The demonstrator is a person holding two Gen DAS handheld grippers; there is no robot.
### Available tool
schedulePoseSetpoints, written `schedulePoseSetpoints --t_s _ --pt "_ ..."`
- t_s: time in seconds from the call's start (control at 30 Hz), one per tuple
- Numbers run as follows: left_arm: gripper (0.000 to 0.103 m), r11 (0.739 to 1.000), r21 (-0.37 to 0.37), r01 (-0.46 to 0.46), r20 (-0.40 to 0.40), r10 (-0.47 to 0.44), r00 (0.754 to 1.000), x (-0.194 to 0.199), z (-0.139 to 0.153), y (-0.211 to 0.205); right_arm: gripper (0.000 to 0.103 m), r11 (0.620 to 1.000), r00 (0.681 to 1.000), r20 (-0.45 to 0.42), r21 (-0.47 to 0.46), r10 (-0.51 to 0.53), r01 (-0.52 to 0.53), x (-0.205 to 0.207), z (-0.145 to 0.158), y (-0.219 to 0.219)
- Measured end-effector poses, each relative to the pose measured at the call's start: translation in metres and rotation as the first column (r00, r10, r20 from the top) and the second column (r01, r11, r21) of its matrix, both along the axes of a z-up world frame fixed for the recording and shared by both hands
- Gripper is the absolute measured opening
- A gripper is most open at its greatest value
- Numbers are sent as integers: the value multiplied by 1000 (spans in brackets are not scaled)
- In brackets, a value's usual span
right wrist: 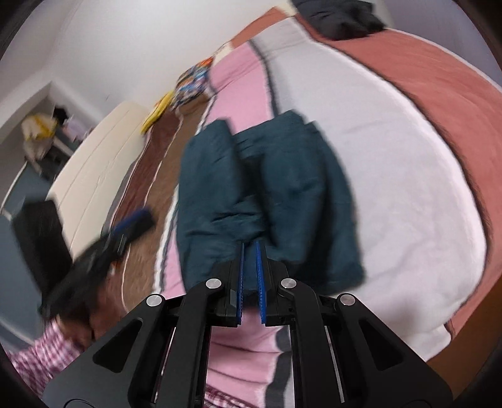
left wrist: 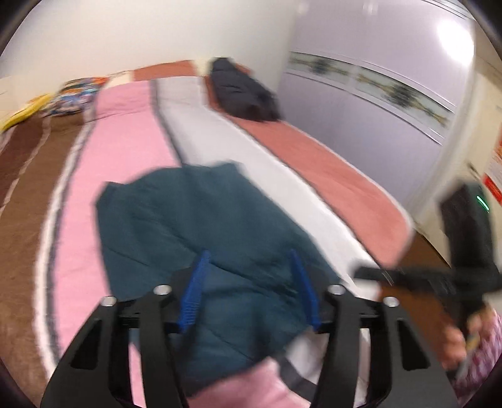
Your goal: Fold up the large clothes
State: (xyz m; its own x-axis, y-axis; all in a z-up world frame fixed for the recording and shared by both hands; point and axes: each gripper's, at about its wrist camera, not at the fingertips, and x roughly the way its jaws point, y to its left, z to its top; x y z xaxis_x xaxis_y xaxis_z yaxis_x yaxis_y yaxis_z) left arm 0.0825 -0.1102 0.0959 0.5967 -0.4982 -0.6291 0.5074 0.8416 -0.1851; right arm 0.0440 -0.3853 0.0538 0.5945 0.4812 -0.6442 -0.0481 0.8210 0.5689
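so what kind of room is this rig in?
Most likely a bedroom in a home. A wide bed with a striped pink, white and brown cover fills both views, a tall wardrobe stands beside it, and a cream headboard sits at one end. The teal garment lies on the bed.

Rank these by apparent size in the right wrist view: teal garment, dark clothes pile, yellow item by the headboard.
Largest to smallest:
1. teal garment, though it lies nearest the camera, which inflates it
2. dark clothes pile, far off and partly cut by the frame edge
3. yellow item, blurred
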Motion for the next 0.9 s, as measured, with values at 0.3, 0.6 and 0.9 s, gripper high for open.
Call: schedulePoseSetpoints --t_s 0.3,0.6,0.9 --pt "38 990 -18 -138 -122 135 983 102 -12 -14 10 986 989 -132 -143 63 -82 37 -47 39" --pt "39 983 91 -162 -265 181 947 150 -65 -46 2 994 950 -313 -100 1 -34 58 -112 24" --pt "39 979 136 -151 -264 183 947 159 -88 -56 0 997 936 -352 -74 -6 -22 74 -142 23"
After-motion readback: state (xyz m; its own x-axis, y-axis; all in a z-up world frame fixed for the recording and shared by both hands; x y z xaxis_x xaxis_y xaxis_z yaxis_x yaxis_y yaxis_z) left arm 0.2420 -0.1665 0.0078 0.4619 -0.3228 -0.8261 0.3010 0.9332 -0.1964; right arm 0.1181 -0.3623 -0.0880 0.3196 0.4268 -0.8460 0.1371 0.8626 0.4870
